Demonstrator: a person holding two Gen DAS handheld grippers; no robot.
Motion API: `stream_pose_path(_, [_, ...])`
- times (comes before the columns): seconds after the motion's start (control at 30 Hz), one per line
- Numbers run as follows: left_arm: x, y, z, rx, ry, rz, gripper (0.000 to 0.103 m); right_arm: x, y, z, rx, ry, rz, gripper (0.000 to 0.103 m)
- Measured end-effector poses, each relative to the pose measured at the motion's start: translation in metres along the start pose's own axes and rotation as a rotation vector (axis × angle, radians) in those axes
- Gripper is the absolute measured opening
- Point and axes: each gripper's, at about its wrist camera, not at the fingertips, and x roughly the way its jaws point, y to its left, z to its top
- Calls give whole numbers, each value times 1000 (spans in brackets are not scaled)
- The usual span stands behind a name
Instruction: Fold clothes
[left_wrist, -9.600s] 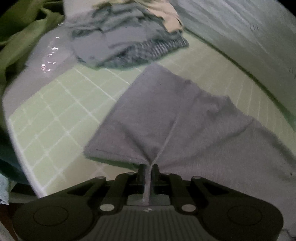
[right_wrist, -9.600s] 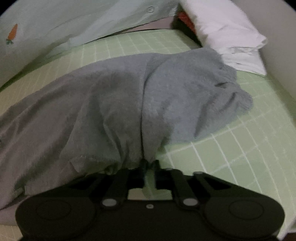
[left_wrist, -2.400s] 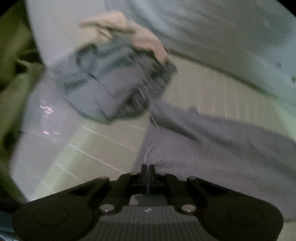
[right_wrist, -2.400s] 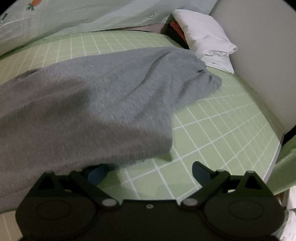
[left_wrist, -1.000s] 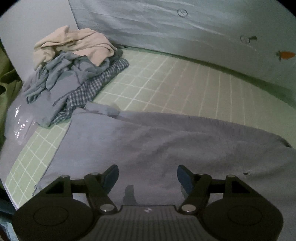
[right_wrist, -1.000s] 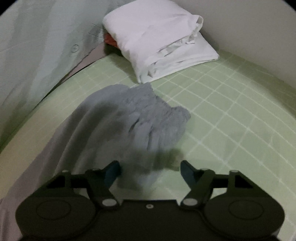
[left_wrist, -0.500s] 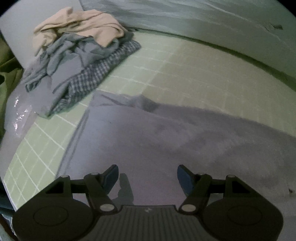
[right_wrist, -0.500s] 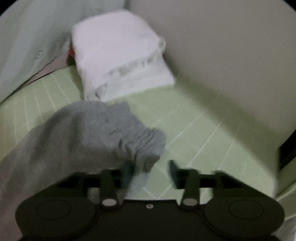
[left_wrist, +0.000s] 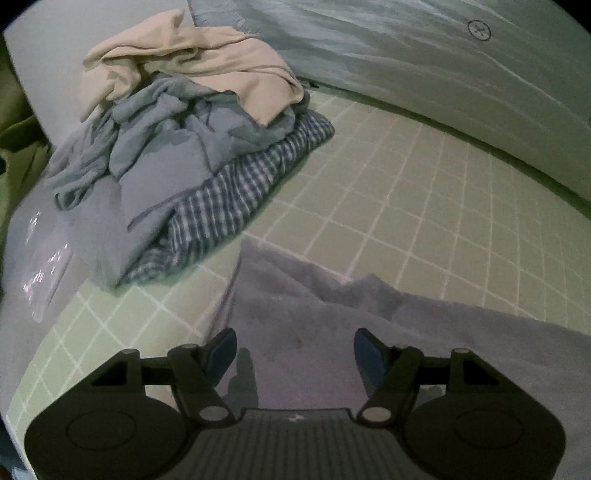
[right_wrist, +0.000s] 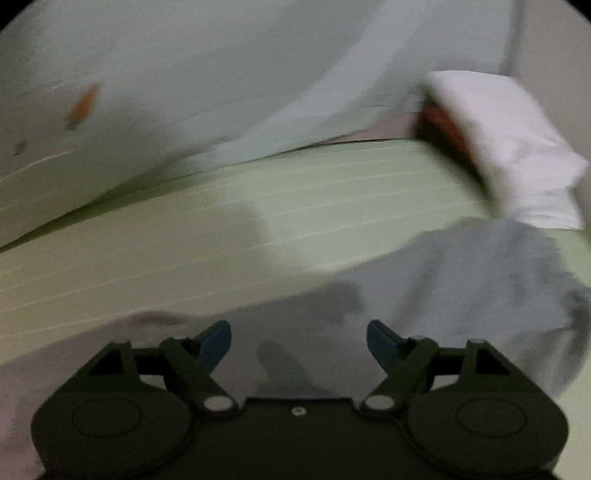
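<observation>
Both grippers stand spread with nothing pinched. On the left gripper (left_wrist: 294, 343) two blue-tipped black fingers hang over the grey garment (left_wrist: 424, 354), a soft, fleecy cloth lying flat on the sheet (left_wrist: 406, 192), and the pads do not press it. The right gripper (right_wrist: 298, 341) has just been opening its jaws; only the garment's smooth surface shows between them, not gripped, and that view is blurred.

The garment spreads across the near part of the sheet, a pale green fabric ruled with thin white lines into squares. Its gathered, ribbed end (right_wrist: 517, 280) bunches up to the right in the right wrist view, just beside a folded white cloth (right_wrist: 509, 147) with something red (right_wrist: 439, 118) tucked under it.

Beyond the garment's left edge, near it but apart, sits one loose pile (left_wrist: 192, 147) of three crumpled pieces: a cream one (left_wrist: 192, 62) on top, a blue-grey one (left_wrist: 155, 147) in the middle, a navy-and-white checked one (left_wrist: 251, 184) at the bottom. Behind the sheet rises a pale cover (right_wrist: 184, 74) printed with a small orange carrot (right_wrist: 83, 105).
</observation>
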Motion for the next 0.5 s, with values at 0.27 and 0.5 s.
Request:
stream_pose_path(0.27, [14,11,-1,8,-11,-130,44,21,62,-2,-35,56,104,75])
stream_pose_path(0.5, [16,19,-2,-27,-59,-125,2,37,69,-4,-53,119,75,11])
